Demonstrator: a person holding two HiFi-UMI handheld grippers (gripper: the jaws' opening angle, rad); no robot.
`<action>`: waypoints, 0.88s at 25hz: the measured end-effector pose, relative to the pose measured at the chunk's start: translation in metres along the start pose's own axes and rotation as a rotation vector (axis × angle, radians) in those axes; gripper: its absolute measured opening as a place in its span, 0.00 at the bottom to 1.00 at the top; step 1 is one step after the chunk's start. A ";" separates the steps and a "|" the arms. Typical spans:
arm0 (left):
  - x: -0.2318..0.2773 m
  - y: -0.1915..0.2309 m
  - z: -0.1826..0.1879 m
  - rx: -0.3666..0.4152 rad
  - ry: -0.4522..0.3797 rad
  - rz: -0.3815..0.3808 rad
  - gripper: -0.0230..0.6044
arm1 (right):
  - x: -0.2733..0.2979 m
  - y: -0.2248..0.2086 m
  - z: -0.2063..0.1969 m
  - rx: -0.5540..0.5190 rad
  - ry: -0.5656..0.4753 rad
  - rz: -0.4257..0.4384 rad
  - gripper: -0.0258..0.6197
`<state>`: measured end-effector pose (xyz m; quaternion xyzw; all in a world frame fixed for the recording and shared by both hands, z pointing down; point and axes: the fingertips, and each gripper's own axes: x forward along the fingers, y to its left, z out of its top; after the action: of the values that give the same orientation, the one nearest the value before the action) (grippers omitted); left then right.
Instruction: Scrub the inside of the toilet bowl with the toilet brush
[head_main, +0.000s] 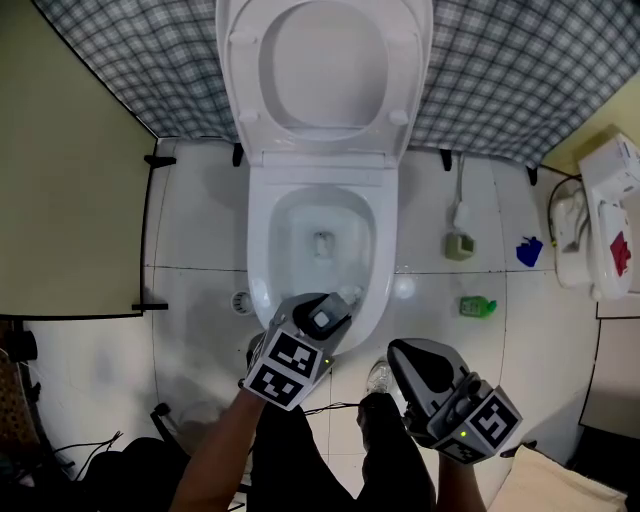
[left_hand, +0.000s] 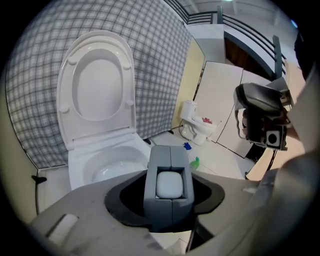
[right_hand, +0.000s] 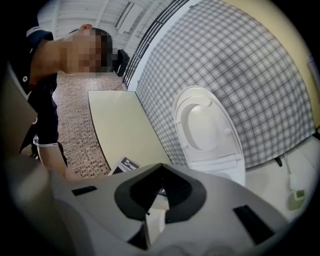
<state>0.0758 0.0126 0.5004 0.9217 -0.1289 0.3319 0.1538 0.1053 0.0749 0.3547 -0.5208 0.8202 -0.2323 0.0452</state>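
The left gripper (head_main: 328, 312) hangs over the front rim of the white ceramic toilet bowl (head_main: 258, 250), seat and lid raised. Its jaws are clamped on the pale plastic handle of the toilet brush (left_hand: 170, 184), which angles down towards the bowl; I can't make out the bristles. The right gripper (head_main: 425, 368) sits off to the side, its jaws seemingly together on nothing. I'd say scrubbing is in hand. The next move calls for sweeping the head round the inner wall.
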 end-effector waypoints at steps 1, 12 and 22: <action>0.004 0.001 0.003 0.003 -0.007 0.005 0.37 | 0.000 -0.002 0.000 0.001 -0.001 -0.004 0.04; 0.040 0.051 0.047 -0.042 -0.160 0.127 0.36 | 0.005 -0.031 0.000 0.029 -0.005 -0.049 0.04; 0.058 0.108 0.070 -0.026 -0.239 0.347 0.36 | 0.007 -0.048 -0.009 0.050 0.013 -0.091 0.04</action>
<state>0.1228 -0.1207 0.5082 0.9165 -0.3072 0.2401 0.0899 0.1392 0.0547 0.3847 -0.5549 0.7899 -0.2578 0.0421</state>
